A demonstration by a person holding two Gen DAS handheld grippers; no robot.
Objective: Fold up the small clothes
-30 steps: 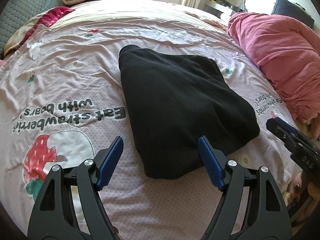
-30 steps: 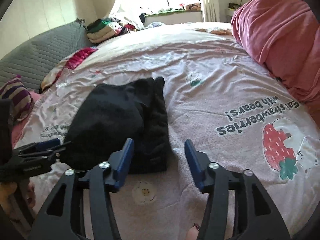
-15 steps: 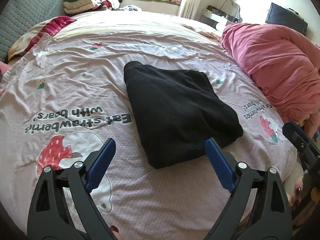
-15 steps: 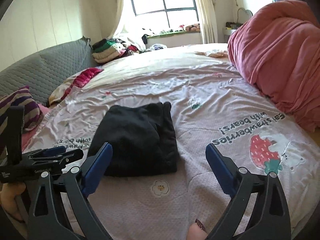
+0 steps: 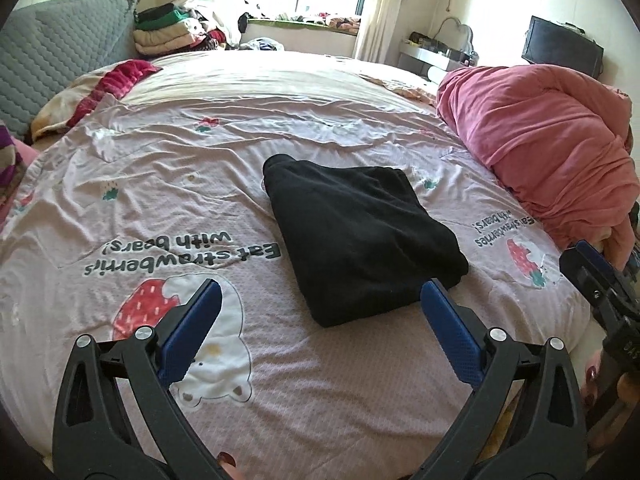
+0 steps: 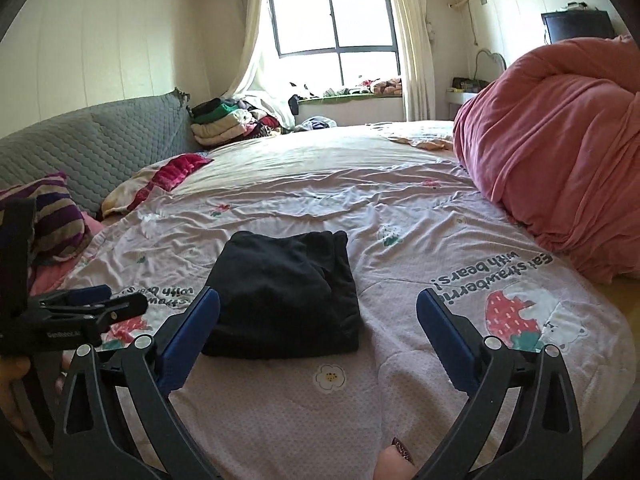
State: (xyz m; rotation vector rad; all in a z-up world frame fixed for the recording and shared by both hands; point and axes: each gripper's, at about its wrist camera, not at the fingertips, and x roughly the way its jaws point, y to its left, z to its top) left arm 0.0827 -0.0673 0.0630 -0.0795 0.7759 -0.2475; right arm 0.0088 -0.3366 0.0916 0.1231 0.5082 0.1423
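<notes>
The black garment (image 5: 360, 236) lies folded on the bedspread (image 5: 160, 184), so this fold looks finished. The left gripper (image 5: 318, 306) and right gripper (image 6: 318, 310), both near the garment, have just been opening, their jaws spread and empty. Next probably calls for fetching another piece.

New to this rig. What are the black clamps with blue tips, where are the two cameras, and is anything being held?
No robot arm here: a person holds a hand-operated two-finger gripper in each hand, and each carries a fisheye camera looking forward along its fingers. One picture looks past the left gripper, the other past the right gripper. Each view also catches the other gripper at its edge.

Below them is a bed with a pink strawberry-print bedspread. A folded black garment lies flat on it, and a red quilt is bunched up at one side.

Nothing is held. Both grippers' jaws have just been opening and now stand wide, with nothing between them, clear of the garment.
</notes>
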